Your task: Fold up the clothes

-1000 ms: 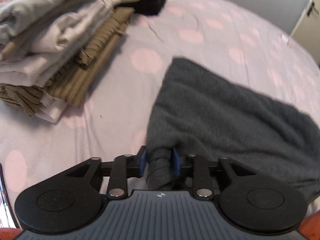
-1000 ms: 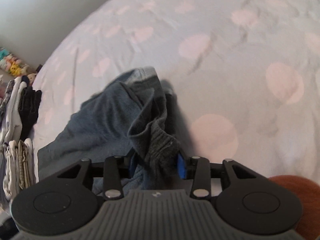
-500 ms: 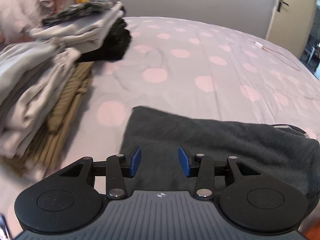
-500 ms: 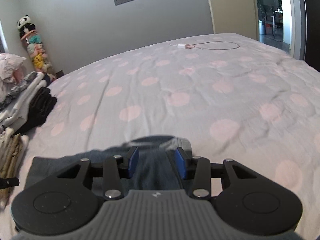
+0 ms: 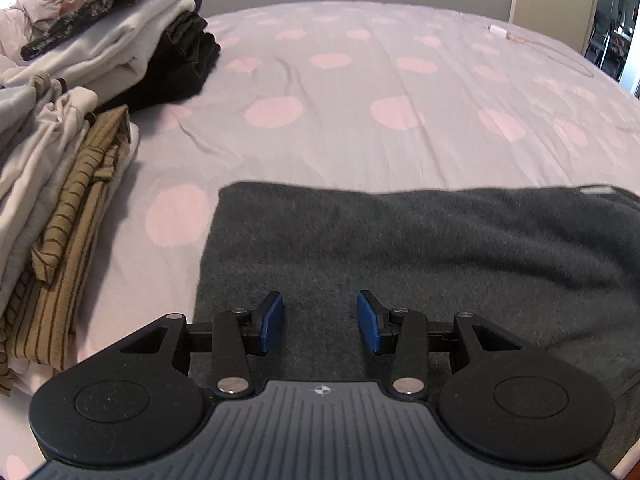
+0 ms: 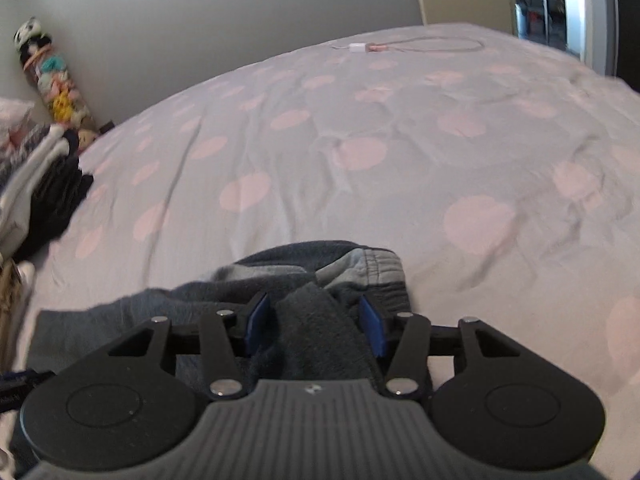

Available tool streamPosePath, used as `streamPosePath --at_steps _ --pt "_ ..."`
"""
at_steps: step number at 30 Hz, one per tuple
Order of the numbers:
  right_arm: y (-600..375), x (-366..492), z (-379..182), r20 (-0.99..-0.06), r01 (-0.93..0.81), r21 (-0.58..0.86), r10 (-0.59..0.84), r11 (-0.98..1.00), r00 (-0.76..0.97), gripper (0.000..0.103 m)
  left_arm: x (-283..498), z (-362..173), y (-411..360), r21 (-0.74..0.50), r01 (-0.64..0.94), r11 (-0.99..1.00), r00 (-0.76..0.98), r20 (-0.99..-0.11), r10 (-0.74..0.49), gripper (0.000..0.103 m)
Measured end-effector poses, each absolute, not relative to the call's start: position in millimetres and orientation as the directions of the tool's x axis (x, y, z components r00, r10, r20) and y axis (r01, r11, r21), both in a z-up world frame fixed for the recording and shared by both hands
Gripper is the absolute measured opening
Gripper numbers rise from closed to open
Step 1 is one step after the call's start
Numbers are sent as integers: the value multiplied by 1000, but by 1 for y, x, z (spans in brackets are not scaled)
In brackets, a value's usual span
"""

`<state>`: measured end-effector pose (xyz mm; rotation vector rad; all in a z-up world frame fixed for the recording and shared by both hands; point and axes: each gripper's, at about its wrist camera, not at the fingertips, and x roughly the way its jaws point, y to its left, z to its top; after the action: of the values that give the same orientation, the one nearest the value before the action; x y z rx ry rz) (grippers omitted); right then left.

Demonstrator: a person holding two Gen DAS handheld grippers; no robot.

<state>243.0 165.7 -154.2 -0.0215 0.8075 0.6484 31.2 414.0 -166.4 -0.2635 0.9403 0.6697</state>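
A dark grey fleece garment (image 5: pixel 420 240) lies folded flat on the bed, stretching from centre to the right edge of the left wrist view. My left gripper (image 5: pixel 320 322) hovers open over its near left part, with nothing between the blue pads. In the right wrist view the same garment (image 6: pixel 312 312) shows its waistband end with a lighter grey inner lining bunched up. My right gripper (image 6: pixel 314 324) is open, its pads on either side of a raised fold of the fleece without pinching it.
A stack of folded clothes (image 5: pixel 68 184), striped olive and pale grey, sits at the left, with a black garment (image 5: pixel 180 64) behind it. The spotted lilac bedsheet (image 5: pixel 380 112) spreads beyond. A charger cable (image 6: pixel 400 46) lies at the far edge; a doorway (image 6: pixel 552 4) stands at right.
Both grippers were shut on the grey garment a second ago; both have let go and opened. The garment now lies flat on the bed, and both cameras have tilted up.
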Motion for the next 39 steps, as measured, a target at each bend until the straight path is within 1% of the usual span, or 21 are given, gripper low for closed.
streamPosePath --at_steps 1,2,4,8,11,14,17,18,20,22,24,27,29,31,32,35,38,39 --pt "168 240 -155 -676 -556 197 523 807 519 33 31 -169 413 79 -631 772 400 -819 411 48" --pt "170 236 -155 -674 -567 176 518 805 526 26 31 -170 413 84 -629 773 394 -823 410 48" --pt "174 228 -151 -656 -596 135 522 792 545 21 30 -172 412 94 -625 775 388 -824 413 48" --pt "182 206 -142 -610 -696 65 581 715 539 19 28 -171 412 95 -630 771 382 -826 414 48" --pt "194 194 -142 -619 -758 8 599 652 508 18 29 -171 410 102 -627 773 380 -825 418 48" --pt "204 187 -148 -658 -803 -21 596 596 460 18 29 -172 410 108 -623 774 379 -824 421 48" --pt "209 184 -153 -683 -824 -36 588 565 433 22 29 -172 410 110 -622 775 379 -824 421 48" --pt "206 185 -151 -680 -825 -16 598 565 423 22 29 -172 410 111 -622 775 378 -824 421 48" --pt "201 187 -147 -673 -825 24 620 564 404 27 28 -172 410 110 -621 776 379 -824 420 48" --pt "195 189 -143 -665 -825 64 641 561 384 36 28 -172 411 108 -621 776 380 -825 419 48" --pt "190 189 -139 -655 -824 99 660 558 368 41 27 -172 411 106 -621 777 381 -825 417 48" --pt "182 184 -127 -635 -824 102 674 557 377 42 27 -172 412 102 -620 777 383 -825 415 48" --pt "178 182 -119 -619 -812 67 662 579 422 46 27 -171 413 99 -621 777 385 -825 413 48" --pt "177 187 -119 -627 -794 62 643 605 440 59 26 -171 413 97 -621 778 387 -825 411 48" --pt "177 192 -121 -638 -783 68 630 618 442 62 26 -171 413 96 -621 778 388 -825 411 48" --pt "178 206 -127 -671 -749 88 595 656 442 62 26 -170 412 94 -619 779 390 -825 410 48" --pt "188 222 -144 -714 -726 134 574 675 402 63 25 -171 412 95 -618 781 390 -825 409 48" --pt "193 226 -151 -731 -720 146 564 678 383 64 25 -171 412 96 -617 781 390 -825 409 48"
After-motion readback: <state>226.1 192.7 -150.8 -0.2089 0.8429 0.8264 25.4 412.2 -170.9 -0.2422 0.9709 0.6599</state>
